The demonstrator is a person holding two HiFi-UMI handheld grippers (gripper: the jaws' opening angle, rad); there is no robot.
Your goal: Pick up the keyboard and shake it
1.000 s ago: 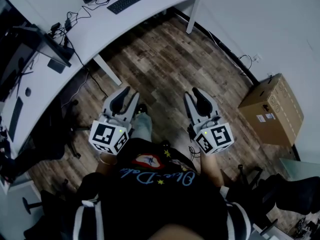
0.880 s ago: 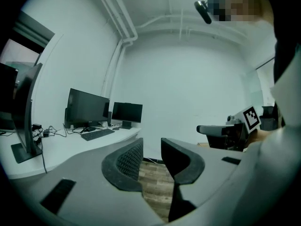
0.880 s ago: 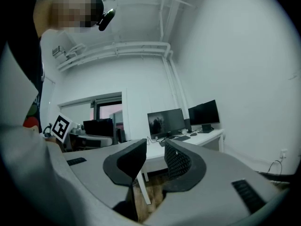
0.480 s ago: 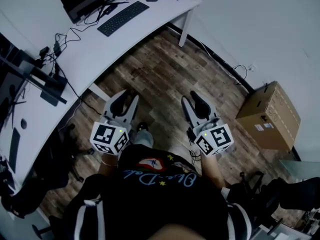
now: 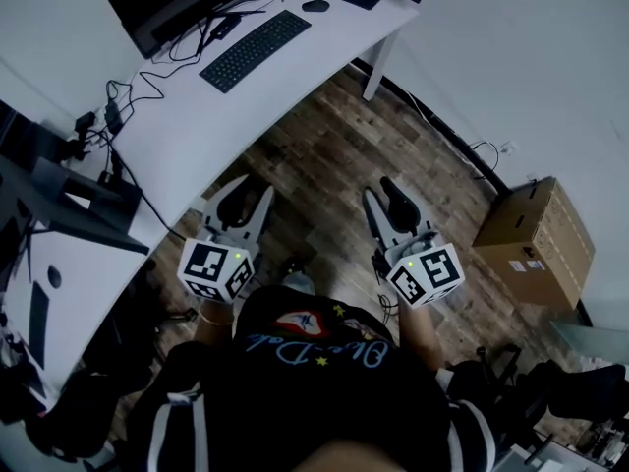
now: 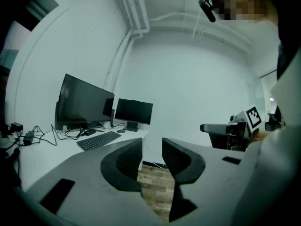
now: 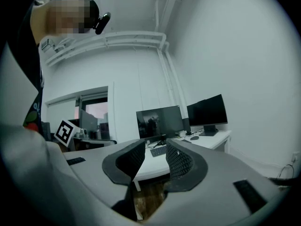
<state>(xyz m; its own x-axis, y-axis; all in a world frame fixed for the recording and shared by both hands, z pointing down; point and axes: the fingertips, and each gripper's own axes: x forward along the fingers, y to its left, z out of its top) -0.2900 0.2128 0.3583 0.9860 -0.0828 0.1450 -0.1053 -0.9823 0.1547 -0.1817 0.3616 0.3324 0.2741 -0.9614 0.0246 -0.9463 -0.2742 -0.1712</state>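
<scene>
The grey plastic left gripper [image 5: 254, 191] and right gripper [image 5: 379, 191] are hovering empty over the brown wood-plank floor [image 5: 324, 146], ribbed dark pads parted, the right's jaws having just been opening wider. The flat black rectangular keyboard [image 5: 256, 50] is lying well ahead on the smooth white curved desk [image 5: 187, 116]. In my judgement the grippers are needing to pinch its thin, rigid short ends evenly and level, so shaking is not working it loose.

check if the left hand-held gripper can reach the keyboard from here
Probably not yet: the keyboard lies far up the desk, well ahead of the left hand-held gripper. Nothing stands between, and its open jaws are empty.
</scene>
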